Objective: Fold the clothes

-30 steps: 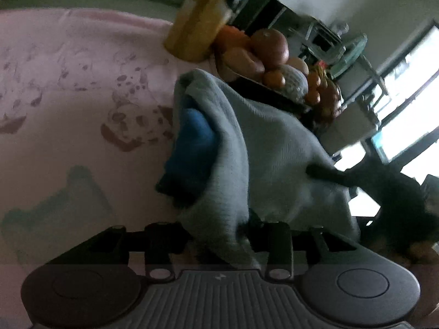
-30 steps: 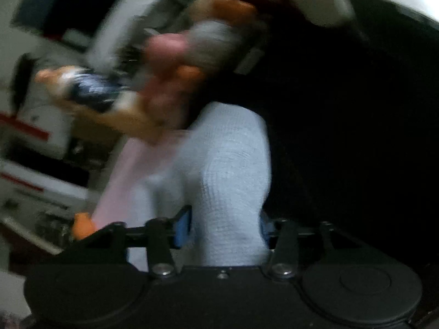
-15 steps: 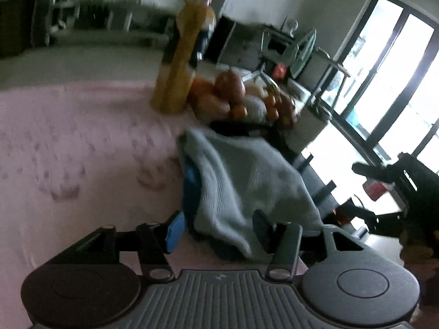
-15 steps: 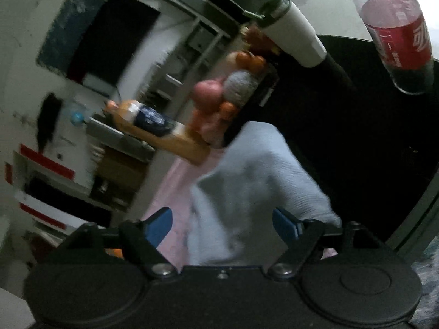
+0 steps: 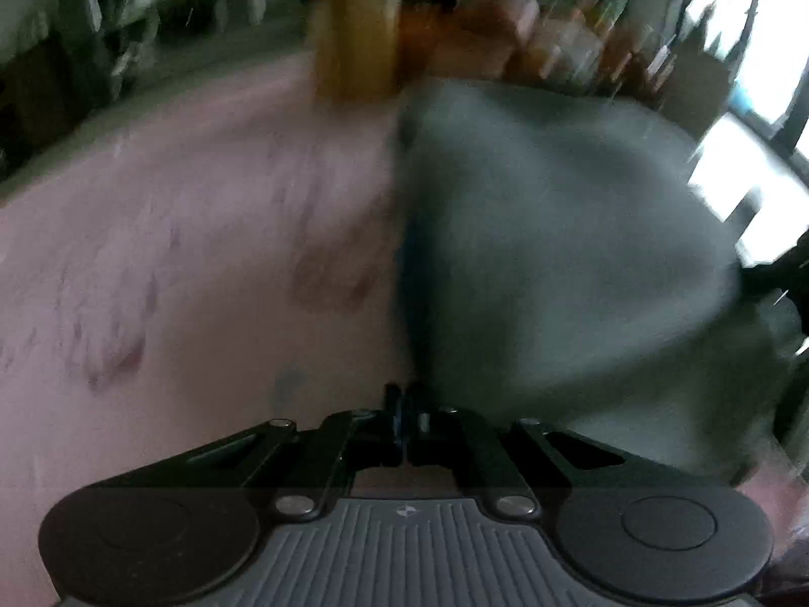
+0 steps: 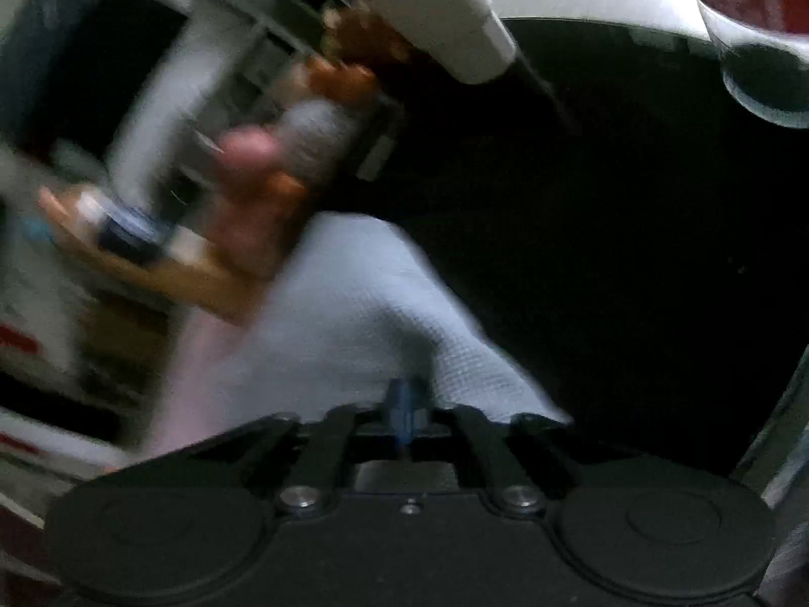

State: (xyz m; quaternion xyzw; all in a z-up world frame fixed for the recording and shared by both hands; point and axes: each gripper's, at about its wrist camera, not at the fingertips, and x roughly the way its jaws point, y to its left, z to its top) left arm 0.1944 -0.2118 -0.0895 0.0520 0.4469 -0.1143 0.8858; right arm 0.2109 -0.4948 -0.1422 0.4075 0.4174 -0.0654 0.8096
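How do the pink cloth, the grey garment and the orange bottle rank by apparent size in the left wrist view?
1. pink cloth
2. grey garment, nearly as large
3. orange bottle, smallest, though it stands farther from the camera and is blurred

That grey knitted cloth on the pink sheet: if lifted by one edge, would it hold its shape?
Probably not. The grey cloth already slumps in soft folds, so it likely droops. Its knit weave looks grippy rather than slippery, and seemingly light.

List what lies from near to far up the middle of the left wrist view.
Left hand-held gripper, shut with nothing visibly pinched → grey garment lying on the pink printed cloth → blurred orange bottle at the cloth's far edge.
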